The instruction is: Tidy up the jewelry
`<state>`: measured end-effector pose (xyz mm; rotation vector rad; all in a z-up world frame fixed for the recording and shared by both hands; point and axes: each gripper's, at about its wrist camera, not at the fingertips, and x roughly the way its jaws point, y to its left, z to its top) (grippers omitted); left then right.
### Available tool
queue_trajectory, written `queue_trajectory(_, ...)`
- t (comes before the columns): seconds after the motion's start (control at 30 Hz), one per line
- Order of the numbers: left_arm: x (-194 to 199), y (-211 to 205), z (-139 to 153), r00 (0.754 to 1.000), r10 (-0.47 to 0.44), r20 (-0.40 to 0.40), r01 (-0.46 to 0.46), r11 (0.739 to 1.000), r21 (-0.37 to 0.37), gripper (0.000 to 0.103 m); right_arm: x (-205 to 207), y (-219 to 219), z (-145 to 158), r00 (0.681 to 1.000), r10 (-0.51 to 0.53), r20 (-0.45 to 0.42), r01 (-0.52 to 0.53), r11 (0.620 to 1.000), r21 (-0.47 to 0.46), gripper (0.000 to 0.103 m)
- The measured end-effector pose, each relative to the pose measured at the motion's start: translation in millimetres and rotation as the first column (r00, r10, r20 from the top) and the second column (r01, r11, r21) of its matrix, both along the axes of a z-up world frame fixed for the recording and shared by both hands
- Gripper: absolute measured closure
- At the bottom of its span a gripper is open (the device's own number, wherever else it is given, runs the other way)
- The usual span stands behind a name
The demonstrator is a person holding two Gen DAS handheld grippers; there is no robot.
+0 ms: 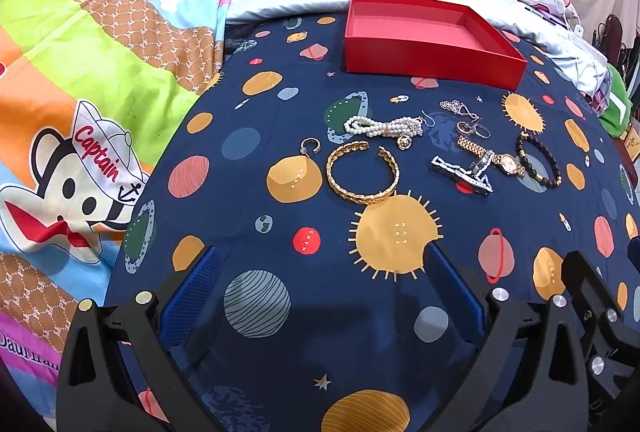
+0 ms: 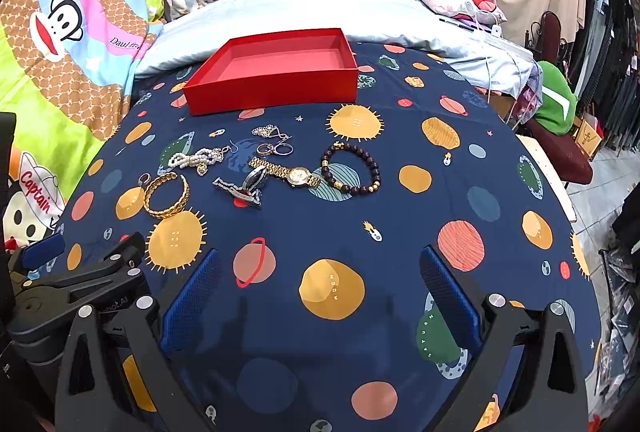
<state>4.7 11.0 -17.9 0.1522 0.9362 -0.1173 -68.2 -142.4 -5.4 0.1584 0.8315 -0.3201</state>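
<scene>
The red box (image 1: 434,43) sits empty, beyond the jewelry. Both the left hand-held gripper (image 1: 324,292) and right hand-held gripper (image 2: 320,296) hover spread, holding nothing. No piece is moved yet; the gold bangle (image 1: 362,171), nearest ahead of the left, seems the first pick.

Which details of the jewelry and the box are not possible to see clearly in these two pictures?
- Red box: the floor near its front wall is hidden by that wall, in both views.
- Small earrings and rings: too small and tangled to count, in both views.
- Gold watch: dial too small to read; silver bracelet overlaps its band.
</scene>
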Motion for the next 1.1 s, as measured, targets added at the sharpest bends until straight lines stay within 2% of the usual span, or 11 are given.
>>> queue_trajectory(0.77,7.4,-0.3,-6.2,1.0,-0.002,-0.024,0.002,1.0,-0.016,0.005,2.3,-0.9,-3.1,1.0,0.002,-0.006,-0.002,1.0,-0.005,0.005)
queue_trajectory(1.1,29.5,7.5,-23.9,0.998,0.024,-0.05,-0.025,1.0,-0.019,0.005,22.9,-30.5,-18.6,0.999,-0.033,-0.032,0.034,0.999,0.011,0.005)
